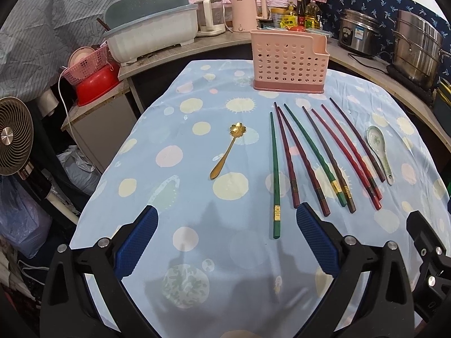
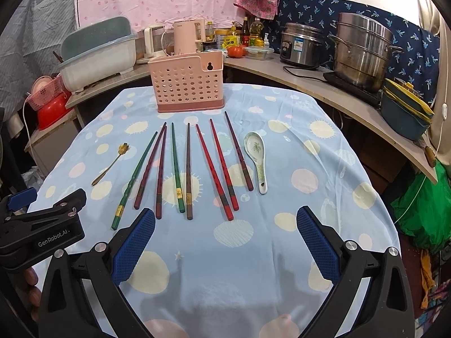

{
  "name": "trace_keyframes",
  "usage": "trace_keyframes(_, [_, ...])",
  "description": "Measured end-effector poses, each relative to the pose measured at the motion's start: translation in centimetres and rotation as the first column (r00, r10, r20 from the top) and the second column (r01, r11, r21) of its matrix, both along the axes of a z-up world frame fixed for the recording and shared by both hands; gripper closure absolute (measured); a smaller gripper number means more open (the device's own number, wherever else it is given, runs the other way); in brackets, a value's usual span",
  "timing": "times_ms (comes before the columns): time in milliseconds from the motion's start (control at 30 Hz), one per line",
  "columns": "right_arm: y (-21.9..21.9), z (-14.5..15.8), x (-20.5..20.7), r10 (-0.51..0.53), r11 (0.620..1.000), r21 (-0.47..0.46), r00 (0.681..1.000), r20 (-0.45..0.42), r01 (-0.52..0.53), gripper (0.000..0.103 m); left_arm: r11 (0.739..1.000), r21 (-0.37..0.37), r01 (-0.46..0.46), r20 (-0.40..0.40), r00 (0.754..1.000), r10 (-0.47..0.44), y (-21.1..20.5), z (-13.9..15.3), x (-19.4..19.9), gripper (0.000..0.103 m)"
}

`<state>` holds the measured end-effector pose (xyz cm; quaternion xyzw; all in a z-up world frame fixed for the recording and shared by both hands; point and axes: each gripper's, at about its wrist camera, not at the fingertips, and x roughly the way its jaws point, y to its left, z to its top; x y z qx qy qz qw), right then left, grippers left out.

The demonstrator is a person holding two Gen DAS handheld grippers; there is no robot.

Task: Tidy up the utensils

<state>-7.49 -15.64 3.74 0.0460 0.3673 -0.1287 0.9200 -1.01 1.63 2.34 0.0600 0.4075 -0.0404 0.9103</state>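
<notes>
Surroundings: table with a light blue polka-dot tablecloth (image 2: 253,267). Behind it an L-shaped counter holds a lidded dish-drainer box (image 1: 152,28), a pink electric kettle (image 1: 248,11), oil and sauce bottles (image 2: 251,32), a rice cooker (image 2: 301,45) and a stacked steel steamer pot (image 2: 360,53). At left, a red basin (image 1: 95,84) under a pink basket, and a small fan (image 1: 14,138).

Nothing lies between the utensils and the pink perforated utensil holder (image 1: 290,62), which stands upright at the far edge of the cloth, apparently empty.

Utensils lie flat in a row in front of the holder:
- gold flower-bowl spoon (image 1: 225,152), leftmost, apart from the rest
- eight chopsticks (image 2: 187,169) fanned side by side, tips toward the holder: two green, the rest dark red, brown or bright red, some with gold bands near the thick end. The leftmost green chopstick (image 1: 274,177) lies a little apart from the others.
- white ceramic soup spoon (image 2: 256,157) with green floral print, rightmost, just beside the last chopstick, bowl up.

Left gripper (image 1: 225,231): jaws spread wide, holding nothing, hovering over the near part of the cloth; the green chopstick's thick end sits between its blue pads (image 1: 135,242).

Right gripper (image 2: 225,233): also wide, nothing held, above bare cloth near the thick ends of the chopsticks. Fingers of a hand (image 2: 31,281) show at the left edge of its view.
</notes>
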Motion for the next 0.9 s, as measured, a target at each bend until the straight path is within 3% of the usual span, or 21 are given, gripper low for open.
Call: trace_keyframes(900, [0.18, -0.1, 0.15, 0.02, 0.999, 0.041, 1.0, 0.003, -0.02, 0.006, 1.0, -0.003, 0.009, -0.002, 1.0, -0.009, 0.04, 0.33, 0.12, 0.009])
